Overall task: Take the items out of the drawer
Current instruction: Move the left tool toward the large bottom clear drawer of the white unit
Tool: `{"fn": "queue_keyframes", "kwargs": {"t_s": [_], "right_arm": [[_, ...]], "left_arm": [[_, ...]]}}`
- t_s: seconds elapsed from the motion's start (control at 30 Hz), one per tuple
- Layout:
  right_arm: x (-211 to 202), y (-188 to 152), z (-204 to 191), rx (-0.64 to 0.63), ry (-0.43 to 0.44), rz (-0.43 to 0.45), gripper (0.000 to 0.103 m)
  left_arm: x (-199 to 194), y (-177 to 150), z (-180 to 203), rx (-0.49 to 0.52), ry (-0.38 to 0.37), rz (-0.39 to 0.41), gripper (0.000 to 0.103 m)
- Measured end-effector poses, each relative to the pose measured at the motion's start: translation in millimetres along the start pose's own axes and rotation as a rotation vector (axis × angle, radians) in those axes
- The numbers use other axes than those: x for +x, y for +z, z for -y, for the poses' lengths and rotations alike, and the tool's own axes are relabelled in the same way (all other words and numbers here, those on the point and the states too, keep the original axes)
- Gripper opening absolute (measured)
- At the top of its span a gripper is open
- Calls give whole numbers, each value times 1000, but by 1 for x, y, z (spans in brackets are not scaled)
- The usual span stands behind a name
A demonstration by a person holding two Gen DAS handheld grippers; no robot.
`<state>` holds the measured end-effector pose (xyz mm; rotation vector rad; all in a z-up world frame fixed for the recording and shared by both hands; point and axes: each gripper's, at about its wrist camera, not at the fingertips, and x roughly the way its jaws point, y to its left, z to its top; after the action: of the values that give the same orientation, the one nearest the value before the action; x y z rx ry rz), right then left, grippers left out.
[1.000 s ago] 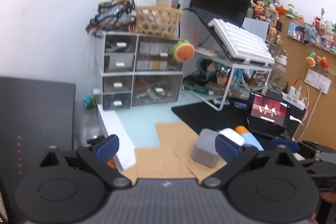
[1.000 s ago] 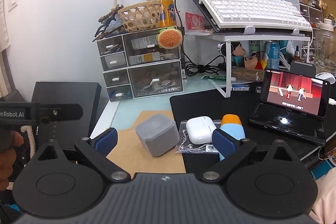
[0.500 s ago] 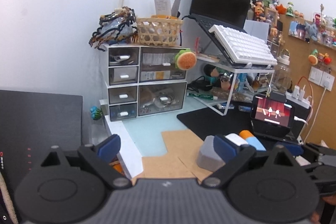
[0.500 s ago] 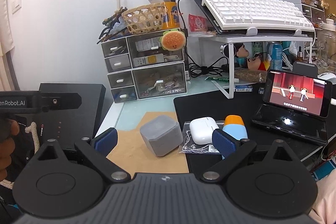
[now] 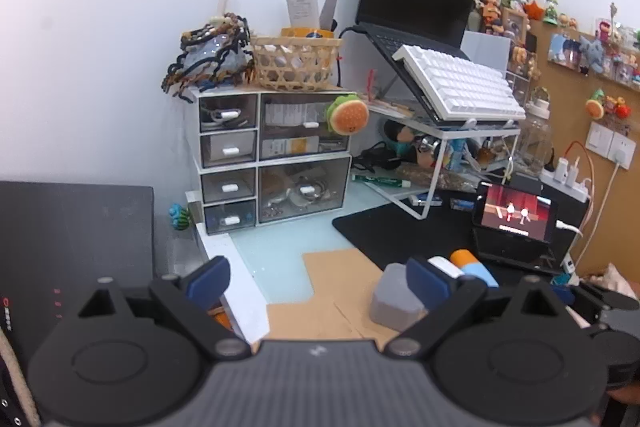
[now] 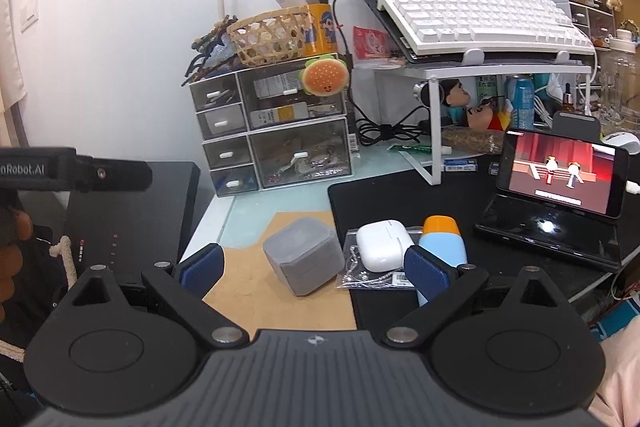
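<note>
A small clear drawer unit [image 5: 272,163] [image 6: 272,131] stands at the back left of the desk, all its drawers shut. On the desk in front lie a grey box [image 6: 306,255] [image 5: 394,301], a white earbud case [image 6: 384,245], a blue tube with an orange cap [image 6: 442,239] and a small clear bag with a chain [image 6: 372,277]. My left gripper [image 5: 318,281] is open and empty, held back near the desk's front left. My right gripper [image 6: 312,267] is open and empty, just behind the grey box.
A wicker basket [image 6: 268,37] and a burger plush [image 6: 325,75] sit on the drawer unit. A white keyboard [image 6: 476,15] on a riser, a phone playing video [image 6: 560,175], a black mat [image 6: 400,199] and a dark case [image 5: 72,227] at left surround the area.
Both grippers have drawn back and up a little from the desk; the drawer unit looks smaller and farther. Both stay open and empty.
</note>
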<state>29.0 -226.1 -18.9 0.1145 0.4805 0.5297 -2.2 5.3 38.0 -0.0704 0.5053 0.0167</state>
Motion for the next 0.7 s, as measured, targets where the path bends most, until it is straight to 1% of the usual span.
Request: {"fn": "queue_keyframes", "kwargs": {"t_s": [0.07, 0.47, 0.63, 0.7], "right_arm": [[-2, 1, 1, 2, 1, 6, 99], [-5, 0, 9, 16, -24, 22, 99], [-5, 0, 11, 14, -29, 24, 99], [-5, 0, 11, 12, -31, 24, 99]], "left_arm": [[1, 4, 1, -1, -2, -11, 96], [1, 25, 17, 65, 33, 13, 96], [8, 31, 18, 58, 22, -7, 96], [11, 35, 19, 63, 23, -4, 96]]}}
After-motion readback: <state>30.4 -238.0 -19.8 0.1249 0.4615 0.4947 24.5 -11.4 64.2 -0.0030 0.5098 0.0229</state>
